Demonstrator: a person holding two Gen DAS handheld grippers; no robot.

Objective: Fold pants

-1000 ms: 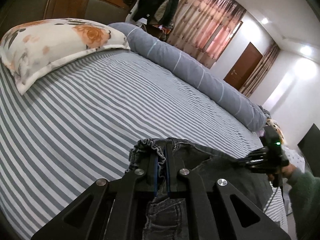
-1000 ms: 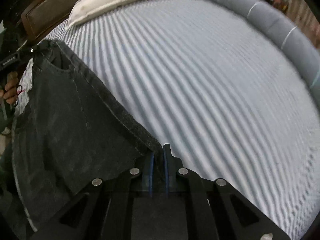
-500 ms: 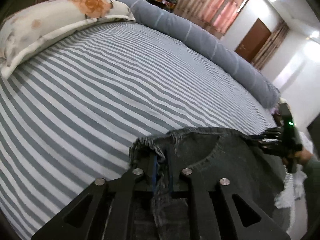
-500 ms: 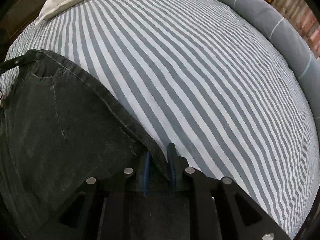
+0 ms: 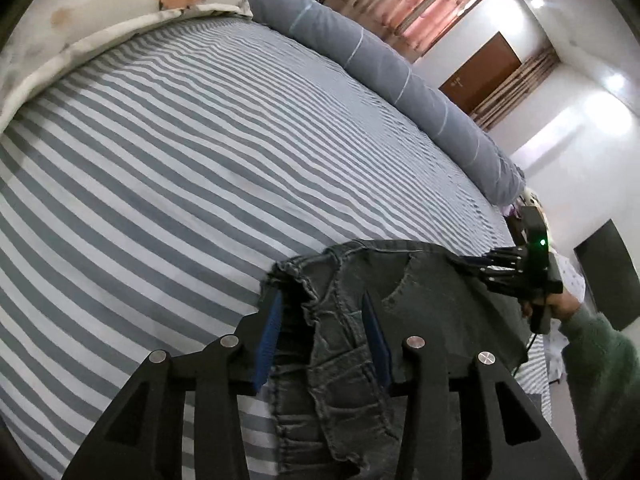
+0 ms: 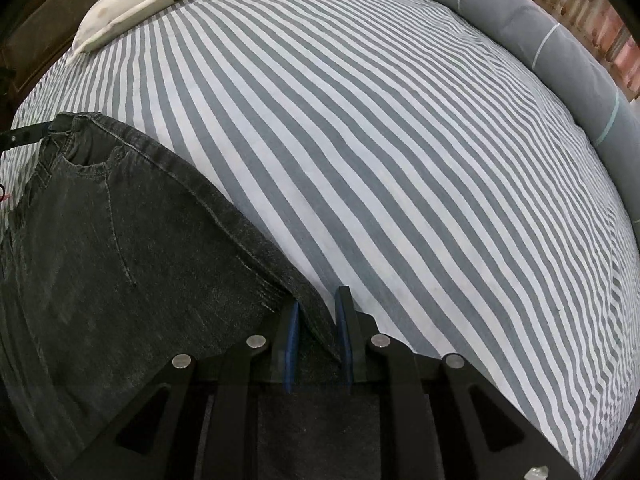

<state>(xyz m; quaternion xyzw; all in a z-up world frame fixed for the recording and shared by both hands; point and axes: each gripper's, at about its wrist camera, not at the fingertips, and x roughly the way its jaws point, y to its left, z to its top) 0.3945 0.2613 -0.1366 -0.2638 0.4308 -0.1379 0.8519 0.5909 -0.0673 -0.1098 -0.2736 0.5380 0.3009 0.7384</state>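
Dark grey denim pants [image 5: 420,292] lie along the near edge of the striped bed [image 5: 200,180]. Their gathered waistband sits between the blue pads of my left gripper [image 5: 320,300], whose jaws are opening; neither pad presses the cloth. In the right wrist view the pants [image 6: 120,240] spread flat to the left. My right gripper [image 6: 318,304] points steeply down with its jaws slightly apart. The pants' side edge runs loosely through the gap. The left view also shows the right gripper [image 5: 486,266] at the pants' far end, in a hand with a green sleeve [image 5: 592,344].
A floral pillow [image 5: 120,8] lies at the head of the bed. A long grey bolster [image 5: 380,68] runs along the far side. Bare striped sheet [image 6: 400,160] stretches beyond the pants. Pink curtains and a brown door [image 5: 480,68] stand behind the bed.
Both grippers came down and laid the pants on the sheet. The left jaws went from shut on the waistband to wide apart. The right jaws parted a little off the side edge.
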